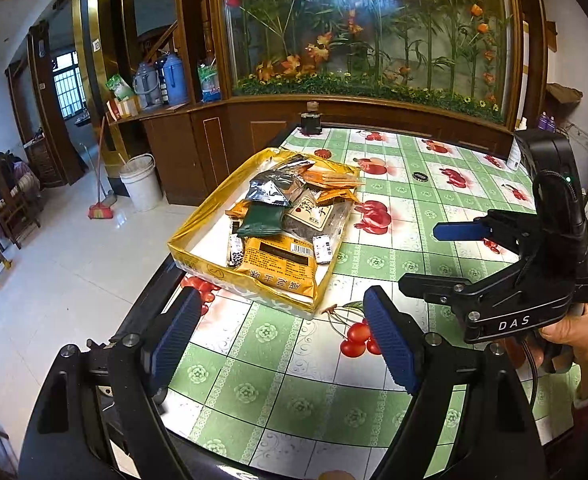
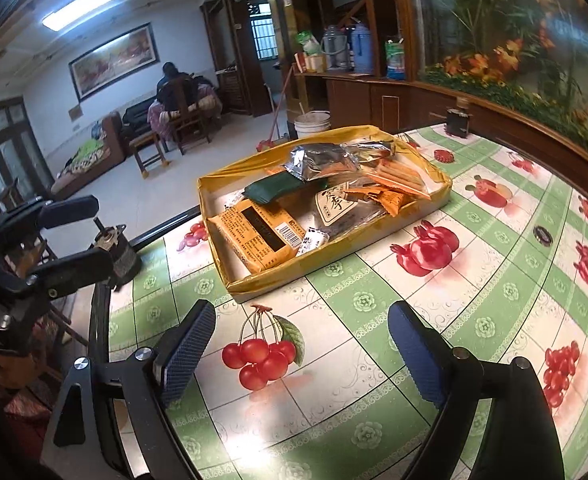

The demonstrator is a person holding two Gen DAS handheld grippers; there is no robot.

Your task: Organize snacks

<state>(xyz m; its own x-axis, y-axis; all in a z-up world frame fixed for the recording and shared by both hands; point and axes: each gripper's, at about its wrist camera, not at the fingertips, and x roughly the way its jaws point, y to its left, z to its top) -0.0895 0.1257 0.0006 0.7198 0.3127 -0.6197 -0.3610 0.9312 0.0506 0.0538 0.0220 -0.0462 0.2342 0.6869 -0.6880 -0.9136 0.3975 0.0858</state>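
A shallow gold-rimmed tray (image 1: 213,200) (image 2: 442,184) sits on the fruit-print tablecloth (image 1: 253,380), heaped with snacks. Among them are an orange packet (image 1: 279,266) (image 2: 253,236), a dark green packet (image 1: 259,220) (image 2: 277,190), a silver packet (image 1: 269,188) (image 2: 318,160) and a brown packet with a beige label (image 1: 310,214) (image 2: 338,204). My left gripper (image 1: 281,340) (image 2: 101,230) hovers open just short of the tray's near corner, nothing between its blue pads. My right gripper (image 2: 302,360) (image 1: 434,258) is open and empty too, over the cloth to the tray's right, held by a hand.
A dark bottle (image 1: 311,120) (image 2: 458,120) stands at the table's far edge and a small round cap (image 1: 419,176) (image 2: 542,235) lies right of the tray. A dark jar (image 2: 121,256) stands near the left table edge. Beyond it are a white bucket (image 1: 141,180) and a seated person (image 2: 173,84).
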